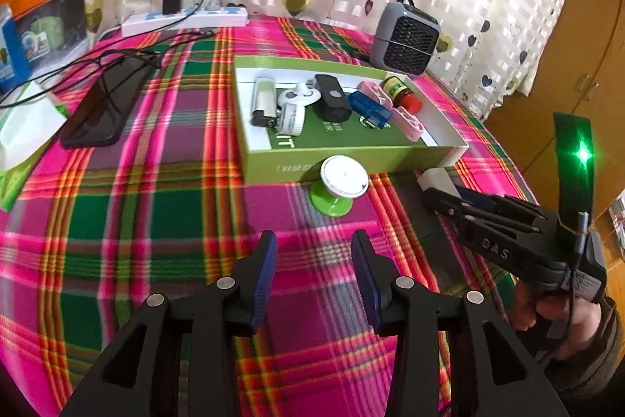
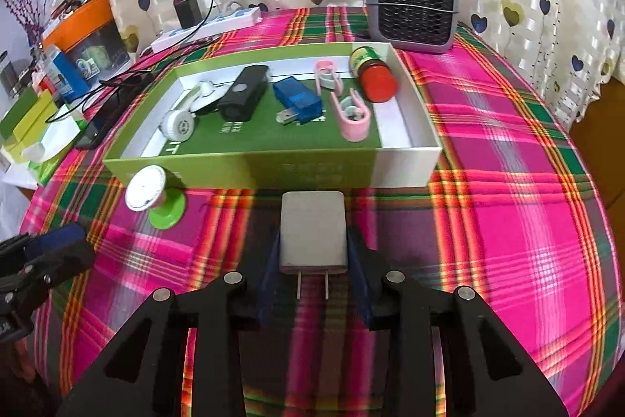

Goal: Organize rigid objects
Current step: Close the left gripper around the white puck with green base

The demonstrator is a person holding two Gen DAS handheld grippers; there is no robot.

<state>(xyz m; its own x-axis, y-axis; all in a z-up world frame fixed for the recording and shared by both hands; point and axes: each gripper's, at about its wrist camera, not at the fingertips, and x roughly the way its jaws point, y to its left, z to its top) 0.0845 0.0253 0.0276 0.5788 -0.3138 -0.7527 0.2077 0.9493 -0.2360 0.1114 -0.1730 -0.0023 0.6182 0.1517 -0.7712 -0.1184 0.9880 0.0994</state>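
Observation:
My right gripper [image 2: 314, 253] is shut on a white plug adapter [image 2: 313, 231], prongs pointing back at the camera, held just in front of the green box [image 2: 273, 167]; the adapter also shows in the left wrist view [image 1: 435, 178]. The green box [image 1: 351, 159] holds a blue USB stick [image 2: 299, 98], a black device [image 2: 244, 90], pink clips [image 2: 351, 116], a red-capped jar [image 2: 375, 75] and white items. A white-and-green bottle [image 1: 341, 184] lies in front of the box. My left gripper [image 1: 314, 260] is open and empty above the cloth, short of the bottle.
A grey fan heater [image 2: 412, 4] stands behind the box. A power strip [image 1: 185, 18] with a charger and cables lies at the back left, beside a black phone [image 1: 103, 104] and a tissue pack [image 1: 23, 131]. Boxes stack at the left edge [image 2: 35, 116].

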